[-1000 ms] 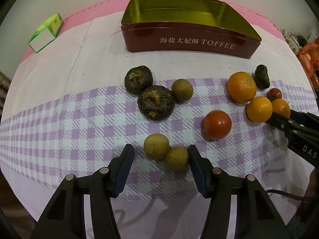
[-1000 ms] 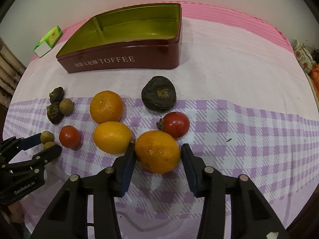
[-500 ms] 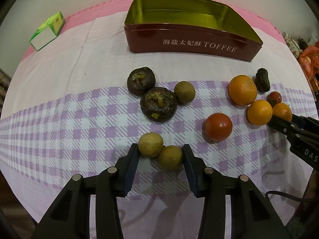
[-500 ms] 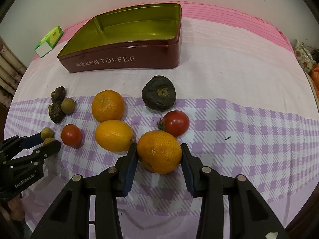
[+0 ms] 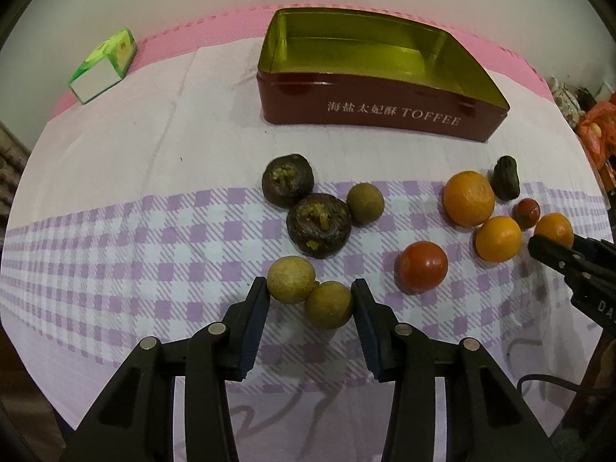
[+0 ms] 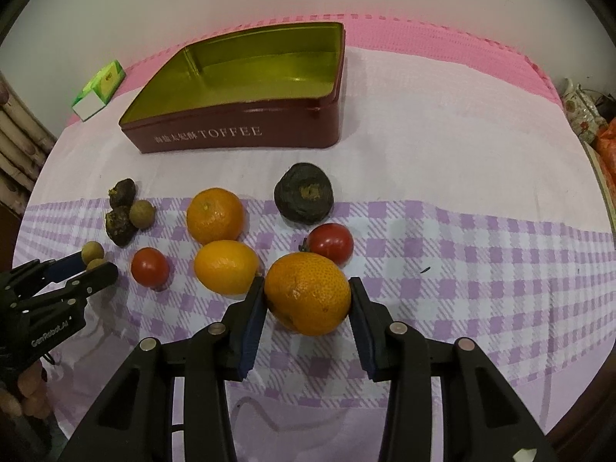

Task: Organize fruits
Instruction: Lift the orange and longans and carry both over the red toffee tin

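My left gripper [image 5: 310,298] is shut on two tan longans [image 5: 329,304] that lie side by side on the checked cloth. Each pad presses one of them. My right gripper [image 6: 307,298] is shut on a large orange [image 6: 308,292]. Loose fruit lies beyond: two dark mangosteens [image 5: 317,225], a third longan [image 5: 365,204], a tomato [image 5: 421,265], two more oranges [image 6: 215,219], a second tomato [image 6: 330,242] and another dark fruit [image 6: 304,192]. The open red toffee tin [image 5: 385,109] stands behind them with nothing visible inside.
A green and white carton [image 5: 104,63] lies at the far left on the pink mat. Cluttered items [image 5: 593,131] crowd the right edge. A person's fingers [image 6: 27,396] grip the left tool's handle.
Both pairs of jaws closed in: the left onto the two longans, the right onto the large orange. Neither hand has shifted much since.
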Available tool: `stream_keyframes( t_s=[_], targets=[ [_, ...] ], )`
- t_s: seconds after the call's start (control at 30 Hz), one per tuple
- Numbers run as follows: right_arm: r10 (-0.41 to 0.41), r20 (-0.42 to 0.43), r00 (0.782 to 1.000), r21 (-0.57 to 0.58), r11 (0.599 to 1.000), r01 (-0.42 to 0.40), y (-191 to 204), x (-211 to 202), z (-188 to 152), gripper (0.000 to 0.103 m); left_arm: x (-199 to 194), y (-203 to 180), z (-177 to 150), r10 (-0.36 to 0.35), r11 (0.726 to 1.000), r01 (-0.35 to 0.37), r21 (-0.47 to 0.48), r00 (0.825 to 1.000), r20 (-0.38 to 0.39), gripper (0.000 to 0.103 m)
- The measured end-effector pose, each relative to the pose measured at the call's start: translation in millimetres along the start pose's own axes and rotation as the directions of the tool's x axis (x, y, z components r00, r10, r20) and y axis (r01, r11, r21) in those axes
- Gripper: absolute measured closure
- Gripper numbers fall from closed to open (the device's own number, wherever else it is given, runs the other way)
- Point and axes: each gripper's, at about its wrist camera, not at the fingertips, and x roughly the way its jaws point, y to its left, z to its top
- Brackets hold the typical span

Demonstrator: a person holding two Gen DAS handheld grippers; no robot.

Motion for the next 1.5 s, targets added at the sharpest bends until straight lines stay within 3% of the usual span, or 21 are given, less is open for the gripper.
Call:
stream_keyframes(
  t_s=[0.4,0.77,1.07,1.5],
  targets=[
    [0.007,0.068,0.998,-0.051,0.999,-0.003,1.8,-20.7,19.0,0.064,-20.6,5.0,35.5,0.002,1.000,0.000,-0.021,0.996,0.087,0.058],
    [0.045,0.152,0.987,-0.109,0.994,-0.028,14.0,-30.5,81.2,0.064,-39.9,24.7,103.2,-0.012,0.999,0.019,-0.031,0.980,0.200,0.058],
    [0.049,0.150,0.987,-0.120,0.992,-0.031,22.0,-10.1,122.9,0.064,-27.7,27.9,145.9,-0.057,0.998,0.065,-0.026,0.969,0.239,0.058],
    [0.043,0.068,0.997,-0.168,0.985,-0.031,36.2,41.0,140.1,0.064,23.5,3.8,165.3,-0.065,0.997,0.056,0.060,0.982,0.175,0.058]
  ],
)
